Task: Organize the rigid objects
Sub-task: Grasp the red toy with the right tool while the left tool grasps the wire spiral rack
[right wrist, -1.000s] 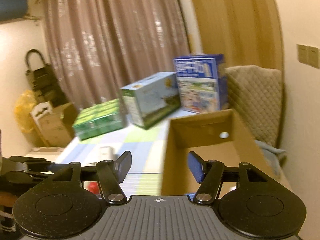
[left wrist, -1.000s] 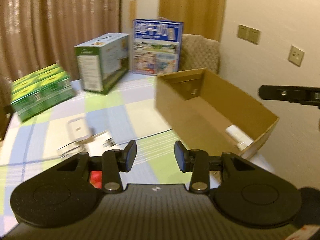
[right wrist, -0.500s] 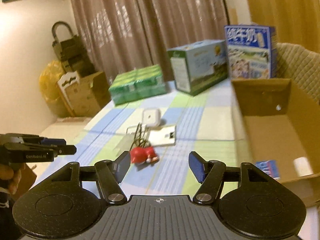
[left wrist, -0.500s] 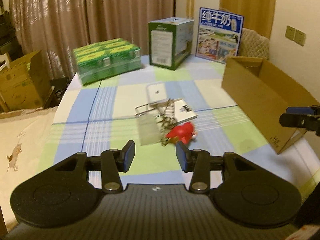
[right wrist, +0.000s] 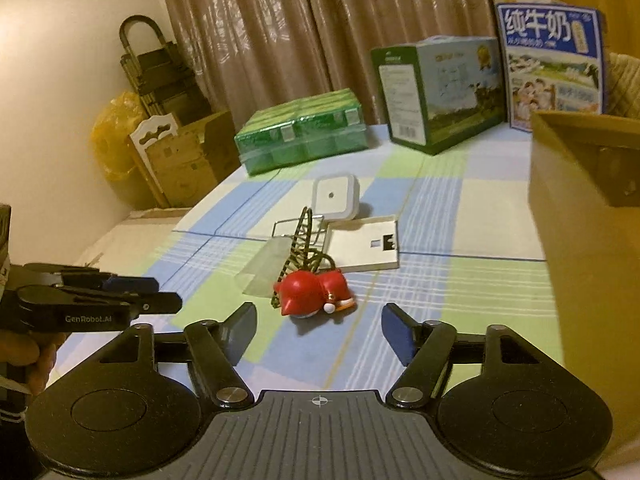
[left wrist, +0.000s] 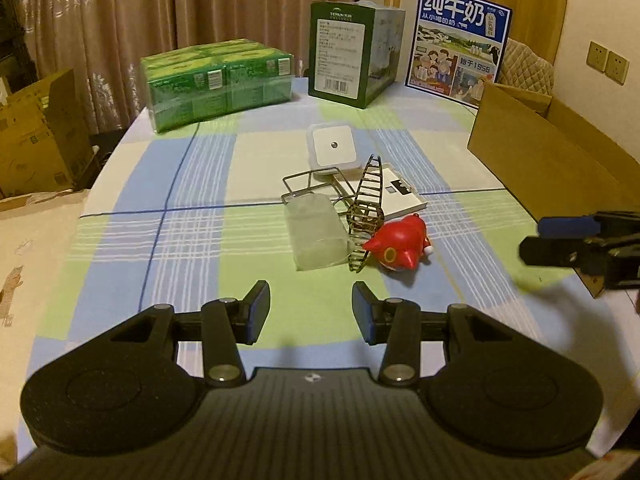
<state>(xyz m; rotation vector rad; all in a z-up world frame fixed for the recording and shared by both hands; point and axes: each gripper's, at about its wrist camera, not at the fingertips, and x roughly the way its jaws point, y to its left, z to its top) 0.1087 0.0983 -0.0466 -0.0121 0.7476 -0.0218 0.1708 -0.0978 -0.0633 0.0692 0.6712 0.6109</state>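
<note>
Black left hand-held gripper (left wrist: 311, 314): jaws parted, nothing held, hovering over the bench (left wrist: 192, 264). Right hand-held gripper (right wrist: 318, 330): jaws wide apart, also empty, aimed at the red toy figure (right wrist: 310, 294). Toy lies on its side mid-bench, touching a tilted wire rack (left wrist: 366, 216). Translucent plastic block (left wrist: 316, 230) just left of the rack, flat white card box (left wrist: 400, 196) behind it, white square night light (left wrist: 332, 146) farther back. Open cardboard box (left wrist: 540, 160) at right bench edge. Green carton pack (left wrist: 218, 78), green-white box (left wrist: 352, 54) and blue milk carton box (left wrist: 458, 46) along the far side.
</note>
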